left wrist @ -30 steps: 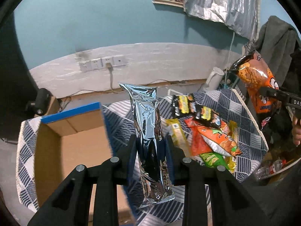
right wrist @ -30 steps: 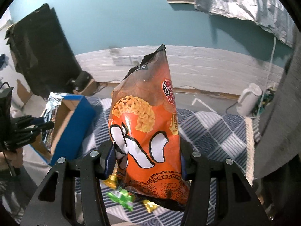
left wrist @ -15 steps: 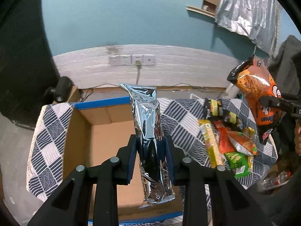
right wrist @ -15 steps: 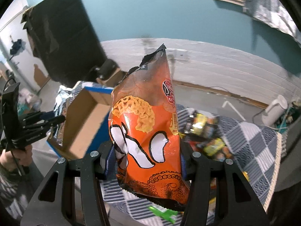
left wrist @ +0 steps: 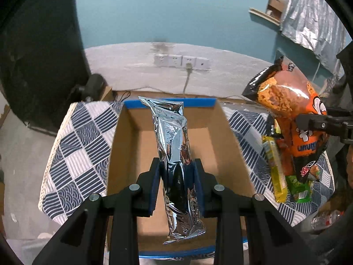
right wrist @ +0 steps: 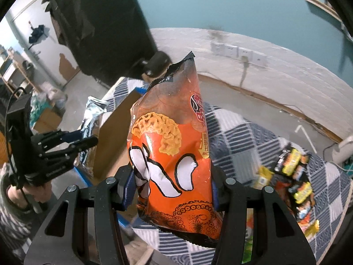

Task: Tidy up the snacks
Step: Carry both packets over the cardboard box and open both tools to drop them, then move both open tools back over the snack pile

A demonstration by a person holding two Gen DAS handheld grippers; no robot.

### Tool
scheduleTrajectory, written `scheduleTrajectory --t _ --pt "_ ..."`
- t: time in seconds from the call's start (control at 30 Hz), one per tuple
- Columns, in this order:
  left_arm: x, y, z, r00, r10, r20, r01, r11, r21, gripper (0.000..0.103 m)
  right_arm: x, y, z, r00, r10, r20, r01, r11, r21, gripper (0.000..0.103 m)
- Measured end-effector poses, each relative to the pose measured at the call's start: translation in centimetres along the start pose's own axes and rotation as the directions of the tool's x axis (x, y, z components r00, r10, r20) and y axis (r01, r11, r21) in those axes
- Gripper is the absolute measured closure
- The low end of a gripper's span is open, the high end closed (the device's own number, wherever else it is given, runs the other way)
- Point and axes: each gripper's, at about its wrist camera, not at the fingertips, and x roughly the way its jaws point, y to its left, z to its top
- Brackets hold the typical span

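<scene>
My left gripper (left wrist: 177,181) is shut on a long silver foil packet (left wrist: 173,145) and holds it upright over the open cardboard box (left wrist: 130,152) with blue-taped rims. My right gripper (right wrist: 173,185) is shut on an orange snack bag (right wrist: 172,154) with a white cartoon figure. In the left wrist view that orange bag (left wrist: 291,110) hangs at the box's right side, above the snack pile. The right wrist view shows the left gripper (right wrist: 81,139) and silver packet (right wrist: 92,110) at the left, by the box (right wrist: 114,137).
The box stands on a table under a blue-and-white checked cloth (left wrist: 81,150). Several loose snack packets (right wrist: 295,176) lie on the cloth to the right of the box. A dark panel (left wrist: 39,66) leans behind left. Wall sockets (left wrist: 181,60) sit on the back wall.
Both grippers have swung left with their packets. The box has slid from the left edge to centre under the silver packet, and the orange bag now hangs close by the box.
</scene>
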Motion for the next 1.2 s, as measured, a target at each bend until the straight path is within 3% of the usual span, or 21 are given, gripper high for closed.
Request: scheduleTrajectory --t 0.2,0.53,0.6,0.67,0.83,0.97,1.2 --pt "0.7 1.8 -0.9 1.000 0.021 -0.018 -0.021 1.000 -0.022 0.074 3.3 2.4 1.0 0.999 0.017 -0.051 -0.018 1.000 -0.025 0.051" --pt "1.4 3.4 -1.5 0.999 -0.004 -0.049 0.001 0.997 -0.073 0.074 6.2 5.2 2.0 0.993 0.060 -0.099 -0.063 0.997 -0.035 0.047" --pt "1.3 3.6 -1.5 0.999 0.020 -0.045 -0.023 0.997 -0.079 0.063 6.4 5.3 2.1 0.993 0.059 -0.100 -0.062 0.998 -0.031 0.046" --pt "1.0 3.7 -1.5 0.999 0.035 -0.039 -0.039 0.995 -0.088 0.052 6.5 5.3 2.1 0.993 0.052 -0.102 -0.056 0.998 -0.029 0.039" --pt "0.4 3.4 -1.2 0.999 0.033 -0.022 -0.035 0.995 -0.091 0.049 5.8 5.2 1.9 0.996 0.032 -0.078 -0.034 0.999 -0.034 0.028" --pt "0.1 2.7 -1.0 1.000 0.028 -0.011 -0.029 0.997 -0.077 0.042 4.8 4.8 1.5 0.998 0.012 -0.060 -0.015 0.999 -0.044 0.028" --pt "-0.3 0.8 -0.7 1.000 0.007 -0.009 -0.008 0.999 -0.043 0.041 2.5 3.5 0.6 0.999 -0.033 -0.025 0.032 0.999 -0.044 0.027"
